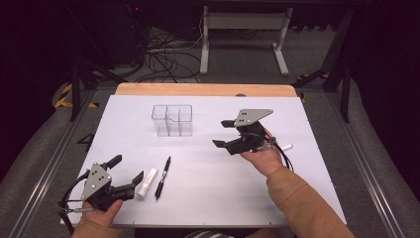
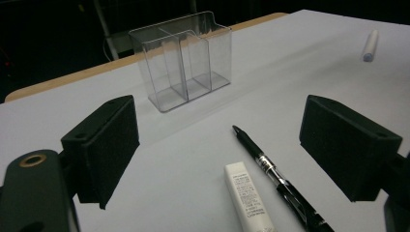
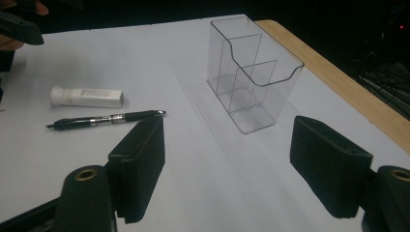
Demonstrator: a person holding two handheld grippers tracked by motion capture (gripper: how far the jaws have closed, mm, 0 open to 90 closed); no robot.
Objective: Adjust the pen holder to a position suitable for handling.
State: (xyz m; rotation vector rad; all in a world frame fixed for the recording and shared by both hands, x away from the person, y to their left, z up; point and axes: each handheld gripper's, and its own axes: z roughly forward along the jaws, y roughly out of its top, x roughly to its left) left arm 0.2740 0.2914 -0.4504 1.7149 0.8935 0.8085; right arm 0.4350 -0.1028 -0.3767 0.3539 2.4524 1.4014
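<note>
A clear plastic organizer (image 1: pixel 172 120) with several compartments stands upright at the back middle of the white table (image 1: pixel 208 198). A black pen (image 1: pixel 162 177) and a white tube (image 1: pixel 146 183) lie side by side near the front left. My left gripper (image 1: pixel 128 168) rests low at the front left corner, open and empty, just left of the tube (image 2: pixel 249 198) and pen (image 2: pixel 275 179). My right gripper (image 1: pixel 221 134) hovers right of centre, open and empty, pointing left toward the organizer (image 3: pixel 249 72). A white capped stick (image 1: pixel 286 147) lies just behind the right hand.
A wooden strip (image 1: pixel 205 89) borders the table's far edge. Beyond it on the floor are a white stand (image 1: pixel 242 29) and tangled cables (image 1: pixel 163 59). Metal rails run along both sides of the table.
</note>
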